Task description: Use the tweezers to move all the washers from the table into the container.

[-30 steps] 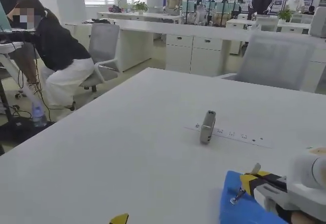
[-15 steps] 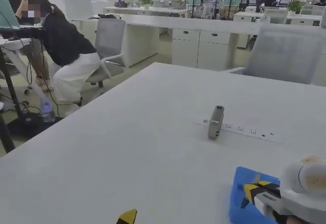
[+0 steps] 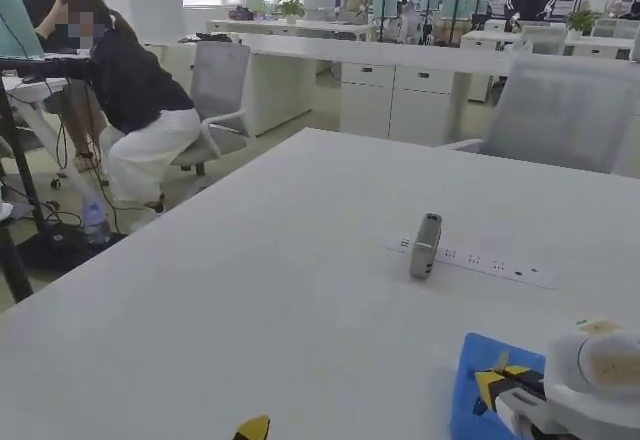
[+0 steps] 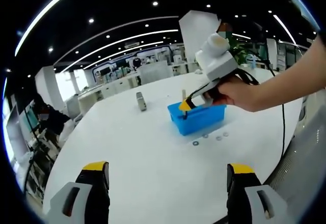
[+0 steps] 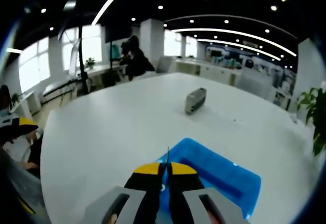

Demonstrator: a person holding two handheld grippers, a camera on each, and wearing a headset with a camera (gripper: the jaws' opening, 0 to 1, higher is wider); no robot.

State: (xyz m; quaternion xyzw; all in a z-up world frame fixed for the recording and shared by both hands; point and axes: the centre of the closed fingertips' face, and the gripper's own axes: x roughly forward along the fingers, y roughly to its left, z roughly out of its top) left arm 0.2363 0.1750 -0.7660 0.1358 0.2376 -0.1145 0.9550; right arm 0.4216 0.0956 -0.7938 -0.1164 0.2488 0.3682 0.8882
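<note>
The blue container [image 3: 478,392] sits on the white table [image 3: 260,300] at the lower right. My right gripper [image 3: 497,380] hovers over its near corner, shut on thin metal tweezers [image 5: 167,157] whose tip pokes out over the container [image 5: 214,175]. In the left gripper view a hand holds the right gripper [image 4: 186,106] at the left end of the container [image 4: 201,119], and several washers [image 4: 206,136] lie on the table just in front of it. My left gripper [image 4: 165,183] stands open and holds nothing; one yellow fingertip [image 3: 252,428] shows at the bottom edge.
A grey device [image 3: 425,245] stands on a flat white power strip [image 3: 490,263] beyond the container. A grey chair [image 3: 565,110] faces the table's far side. A person [image 3: 130,110] sits at a desk far left, and more people stand far back.
The head camera has shifted, so the whole scene sits differently. The right gripper has stayed over the blue container, lower in the picture. The left gripper's tip has barely moved.
</note>
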